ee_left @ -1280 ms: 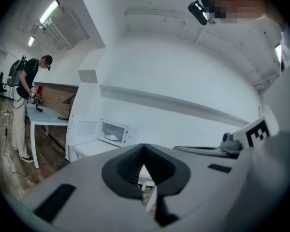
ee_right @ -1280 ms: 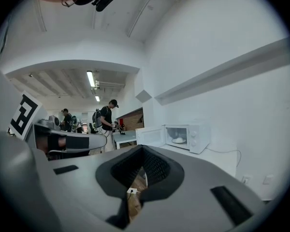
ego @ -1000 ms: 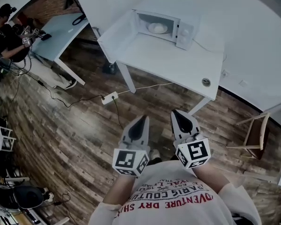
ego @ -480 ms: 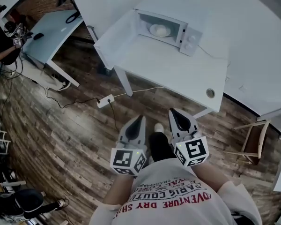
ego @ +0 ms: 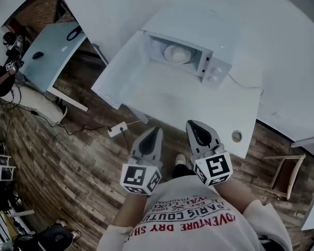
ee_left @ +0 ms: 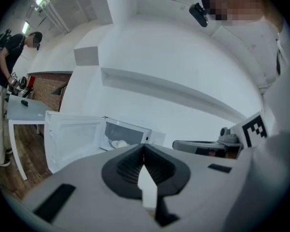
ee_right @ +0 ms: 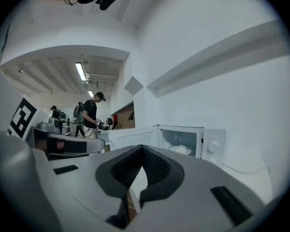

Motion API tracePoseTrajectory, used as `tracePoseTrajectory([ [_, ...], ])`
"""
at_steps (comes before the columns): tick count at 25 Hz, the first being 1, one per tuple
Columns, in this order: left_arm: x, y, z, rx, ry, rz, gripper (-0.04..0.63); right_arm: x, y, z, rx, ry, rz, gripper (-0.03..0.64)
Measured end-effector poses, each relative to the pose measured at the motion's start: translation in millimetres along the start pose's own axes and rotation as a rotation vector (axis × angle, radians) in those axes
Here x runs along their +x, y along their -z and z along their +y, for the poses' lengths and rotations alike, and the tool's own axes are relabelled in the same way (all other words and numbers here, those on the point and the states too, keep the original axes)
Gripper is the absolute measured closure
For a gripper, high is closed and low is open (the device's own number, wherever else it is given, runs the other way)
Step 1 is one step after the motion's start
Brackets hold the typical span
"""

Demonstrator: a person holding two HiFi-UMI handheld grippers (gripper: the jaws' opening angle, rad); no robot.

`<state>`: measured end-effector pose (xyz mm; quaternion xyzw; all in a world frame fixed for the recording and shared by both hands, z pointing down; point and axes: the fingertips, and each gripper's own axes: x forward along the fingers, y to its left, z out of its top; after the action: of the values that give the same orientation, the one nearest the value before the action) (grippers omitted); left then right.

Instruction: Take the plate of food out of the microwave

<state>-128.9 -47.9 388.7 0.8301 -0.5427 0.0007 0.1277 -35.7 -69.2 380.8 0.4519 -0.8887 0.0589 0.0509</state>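
Now the microwave and table sit closer.

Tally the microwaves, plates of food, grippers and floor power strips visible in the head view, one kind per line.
Microwave: 1
Plate of food: 1
Grippers: 2, left gripper and right gripper
Power strip: 1
Total: 5
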Motion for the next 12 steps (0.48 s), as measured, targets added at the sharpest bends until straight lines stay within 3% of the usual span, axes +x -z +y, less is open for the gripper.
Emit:
tracePoseTrajectory([
  [6,77.0,-9.4,18.3,-0.025,0.010,0.033,0.589,47.2,-3.4,-50.5,0.008,-0.001,0.031,0.612],
  [12,133.5,-0.4,25.3,-0.032,0.069,0.092,0.591,75.5,-5.4,-84.8,0.026,0.042,0.032,0.612],
])
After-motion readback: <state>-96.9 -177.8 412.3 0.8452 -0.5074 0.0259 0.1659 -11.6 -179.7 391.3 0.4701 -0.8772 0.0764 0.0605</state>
